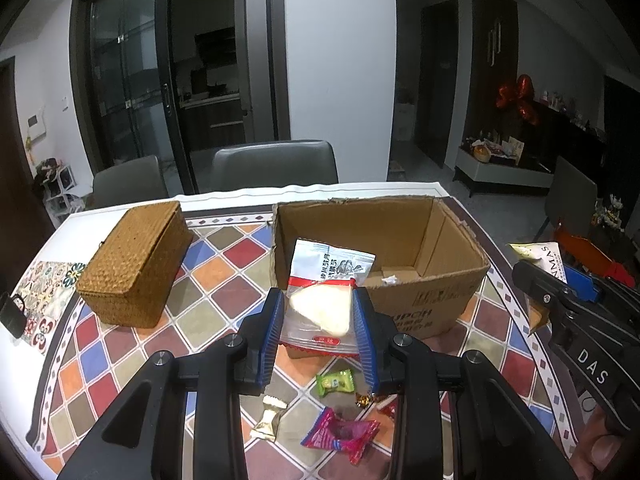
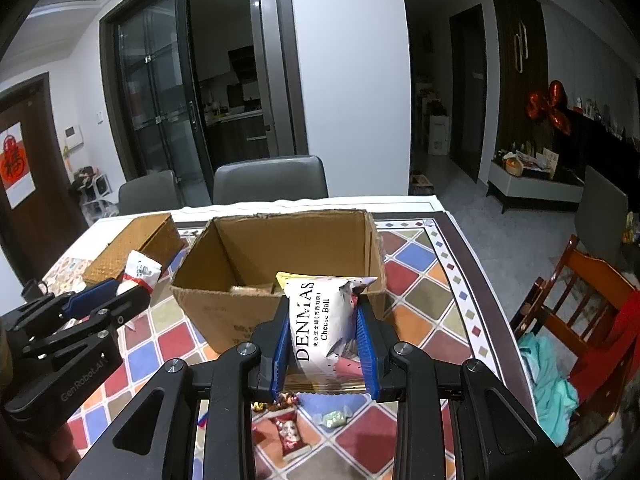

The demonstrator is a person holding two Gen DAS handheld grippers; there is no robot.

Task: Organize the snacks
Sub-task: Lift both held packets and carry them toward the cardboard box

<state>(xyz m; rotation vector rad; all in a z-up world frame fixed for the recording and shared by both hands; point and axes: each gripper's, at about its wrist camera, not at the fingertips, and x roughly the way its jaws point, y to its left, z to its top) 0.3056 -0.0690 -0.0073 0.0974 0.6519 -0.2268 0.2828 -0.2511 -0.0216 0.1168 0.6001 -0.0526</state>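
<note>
My left gripper (image 1: 318,300) is shut on a clear snack packet with red trim and a pale filling (image 1: 324,304), held above the table just in front of an open cardboard box (image 1: 448,296). My right gripper (image 2: 322,308) is shut on a white "Cheese Ball" bag (image 2: 324,324), raised before the same box (image 2: 208,308). The right gripper and its bag (image 1: 538,258) also show at the right edge of the left wrist view. Small wrapped candies lie on the cloth below: green (image 1: 336,382), gold (image 1: 269,420), pink (image 1: 340,434).
A closed woven basket (image 1: 134,268) stands left of the box on a table with a patterned diamond cloth (image 1: 220,284). Grey chairs (image 1: 274,164) stand behind the table. A wooden chair with cloths (image 2: 580,320) is at the right.
</note>
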